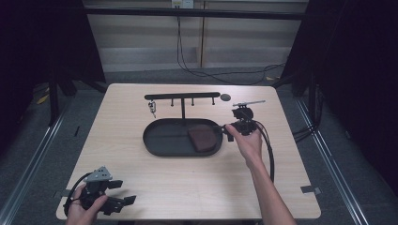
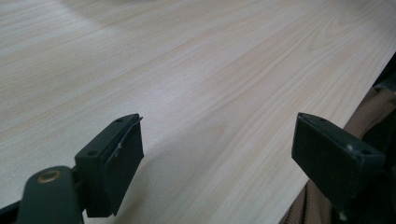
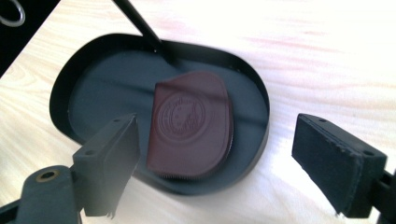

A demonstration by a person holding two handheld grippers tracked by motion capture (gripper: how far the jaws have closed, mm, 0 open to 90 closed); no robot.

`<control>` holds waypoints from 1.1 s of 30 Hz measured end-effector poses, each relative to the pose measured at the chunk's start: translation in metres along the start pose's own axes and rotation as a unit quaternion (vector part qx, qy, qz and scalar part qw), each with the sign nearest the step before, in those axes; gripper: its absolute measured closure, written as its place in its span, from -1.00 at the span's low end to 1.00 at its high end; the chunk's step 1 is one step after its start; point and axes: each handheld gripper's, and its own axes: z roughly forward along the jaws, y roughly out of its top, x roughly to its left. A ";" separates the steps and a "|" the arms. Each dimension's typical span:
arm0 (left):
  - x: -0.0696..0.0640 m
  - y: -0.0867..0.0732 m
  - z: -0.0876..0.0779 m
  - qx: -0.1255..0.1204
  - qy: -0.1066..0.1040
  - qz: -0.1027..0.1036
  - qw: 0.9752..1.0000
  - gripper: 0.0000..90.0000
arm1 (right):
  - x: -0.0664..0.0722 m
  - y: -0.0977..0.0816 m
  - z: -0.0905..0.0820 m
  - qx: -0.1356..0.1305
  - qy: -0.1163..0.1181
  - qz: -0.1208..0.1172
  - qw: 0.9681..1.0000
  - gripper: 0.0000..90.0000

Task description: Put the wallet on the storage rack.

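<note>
A dark brown leather pouch (image 1: 202,137) with an embossed round stamp lies flat in the right end of a black oval tray (image 1: 159,143). My right gripper (image 1: 228,129) sits just off the tray's right rim, pointing left at it. In the right gripper view its jaws (image 3: 215,158) stand wide open and bare, with the pouch (image 3: 191,123) in the tray (image 3: 70,84) beyond them. My left gripper (image 1: 123,196) rests at the table's front left corner. Its jaws (image 2: 217,154) are open over bare wood.
A black stand rises from the tray's far side, its bar (image 1: 182,96) carrying several pegs. A key (image 1: 151,108) hangs from the left peg. A small grey disc (image 1: 225,97) lies behind the right gripper. The table edge (image 2: 327,154) runs close past the left gripper.
</note>
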 end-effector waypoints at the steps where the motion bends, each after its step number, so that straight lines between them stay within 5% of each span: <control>1: 0.000 0.000 0.000 -0.001 0.001 0.000 1.000 -0.63 | -0.001 -0.003 -0.001 0.001 -0.002 -0.001 1.000 -0.67; 16: 0.002 -0.001 -0.002 -0.004 0.006 -0.008 1.000 -0.63 | -0.011 -0.041 -0.034 -0.032 -0.007 -0.005 0.999 -0.63; 33: 0.003 -0.001 -0.002 -0.007 0.011 -0.014 1.000 -0.63 | -0.015 -0.090 -0.068 -0.039 -0.019 -0.011 0.999 -0.63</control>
